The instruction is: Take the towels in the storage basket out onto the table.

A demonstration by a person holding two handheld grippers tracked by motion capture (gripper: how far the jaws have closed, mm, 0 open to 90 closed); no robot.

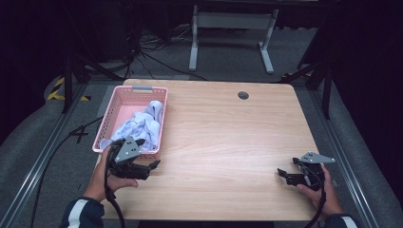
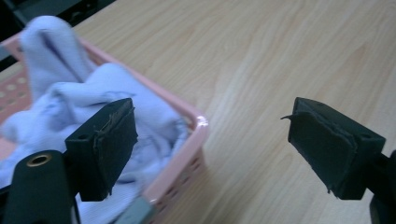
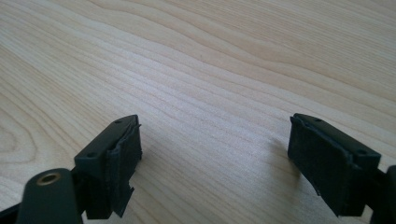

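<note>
Both tongs gaping — left tongs (image 1: pixel 151 166) beside basket (image 1: pixel 105 124) rim.

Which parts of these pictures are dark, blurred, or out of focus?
High view: table lit, floor around it dark. Left gripper view: cloth and pink basket soft, slightly blurred. Right gripper view: wood grain sharp nearby, softer farther away.

Light-wood worktop (image 1: pixel 223 142) w/ rounded corners, grain running across. A pink perforated basket (image 1: pixel 107 126) sits on it at the far left, near the edge, its short end w/ a grey handle facing away. A small dark round cap (image 1: pixel 243 95) is set into the far side, approx. centre. Grey floor (image 1: pixel 28 142) surrounds the worktop.
</note>
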